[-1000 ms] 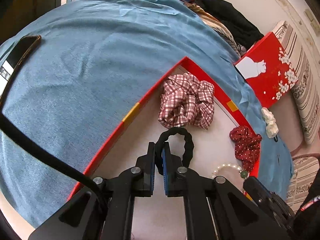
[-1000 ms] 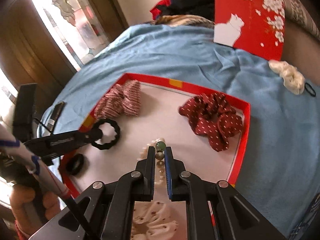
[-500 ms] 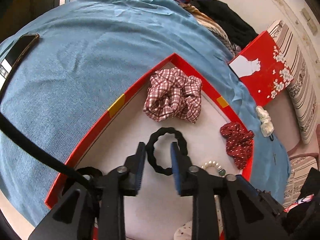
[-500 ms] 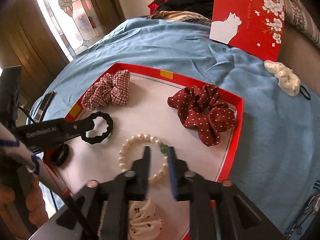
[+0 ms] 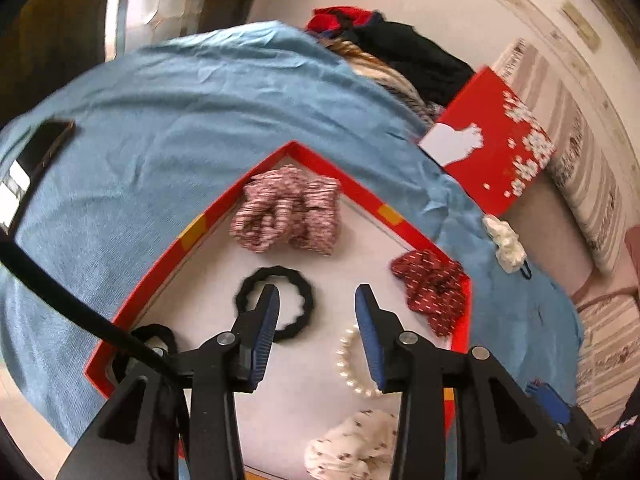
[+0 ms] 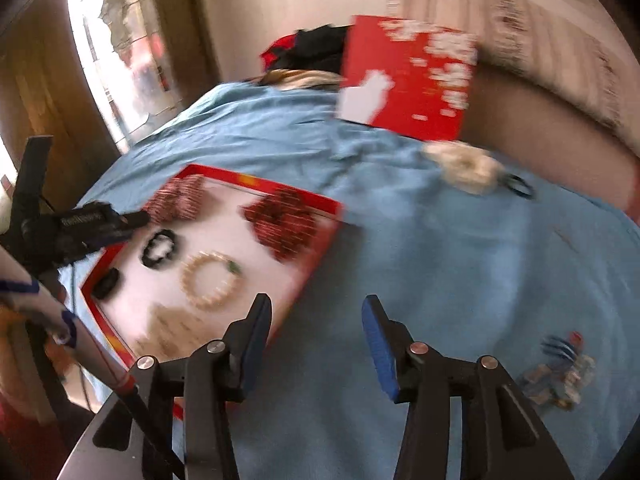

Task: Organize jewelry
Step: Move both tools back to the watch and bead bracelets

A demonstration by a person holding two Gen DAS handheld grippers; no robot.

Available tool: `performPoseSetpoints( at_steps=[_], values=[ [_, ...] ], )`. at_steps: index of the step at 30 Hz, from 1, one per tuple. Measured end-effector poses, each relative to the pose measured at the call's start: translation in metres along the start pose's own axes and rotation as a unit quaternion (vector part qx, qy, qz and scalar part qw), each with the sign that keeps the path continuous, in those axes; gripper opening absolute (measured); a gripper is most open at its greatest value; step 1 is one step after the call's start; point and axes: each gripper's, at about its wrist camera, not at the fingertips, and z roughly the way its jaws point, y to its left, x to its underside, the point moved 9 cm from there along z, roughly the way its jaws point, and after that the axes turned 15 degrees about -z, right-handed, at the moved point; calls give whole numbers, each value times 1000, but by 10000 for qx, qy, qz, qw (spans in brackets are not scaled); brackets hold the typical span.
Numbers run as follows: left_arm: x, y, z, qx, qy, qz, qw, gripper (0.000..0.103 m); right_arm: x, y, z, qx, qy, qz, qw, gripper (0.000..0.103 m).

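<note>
A red-rimmed white tray (image 5: 200, 224) (image 6: 320, 248) lies on a blue cloth. In it lie a plaid scrunchie (image 5: 288, 210) (image 6: 180, 198), a wavy black hair tie (image 5: 276, 306) (image 6: 159, 249), a pearl bracelet (image 5: 352, 364) (image 6: 212, 280), a dark red dotted scrunchie (image 5: 434, 290) (image 6: 284, 222) and a white patterned scrunchie (image 5: 356, 446). My left gripper (image 5: 316, 296) is open and empty above the black tie. My right gripper (image 6: 316, 306) is open and empty, over the cloth right of the tray.
A cream scrunchie (image 5: 504, 242) (image 6: 464, 166) and a thin black band (image 6: 518, 186) lie on the cloth. A red lid with a white cat (image 5: 492, 152) (image 6: 408, 76) stands behind. Small clips (image 6: 560, 372) lie right. A phone (image 5: 36, 160) lies left. Clothes (image 5: 400, 52) are piled at the back.
Both grippers opened wide and drew back. The left let go of the black hair tie, the right let go of the pearl bracelet; the right swung right over the cloth.
</note>
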Motion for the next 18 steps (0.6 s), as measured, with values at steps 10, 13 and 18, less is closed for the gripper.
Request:
performPoseSetpoints(
  at_steps=[10, 13, 18],
  values=[
    [81, -83, -35, 235, -488, 1330, 9896, 50, 122, -156, -77, 1005, 61, 1424, 9847, 52],
    [121, -102, -34, 302, -255, 1729, 9841, 50, 152, -205, -93, 1215, -37, 2026, 9717, 52],
    [196, -138, -18, 388, 394, 2483, 9671, 50, 176, -259, -102, 1407, -279, 2614, 9545, 52]
  ],
)
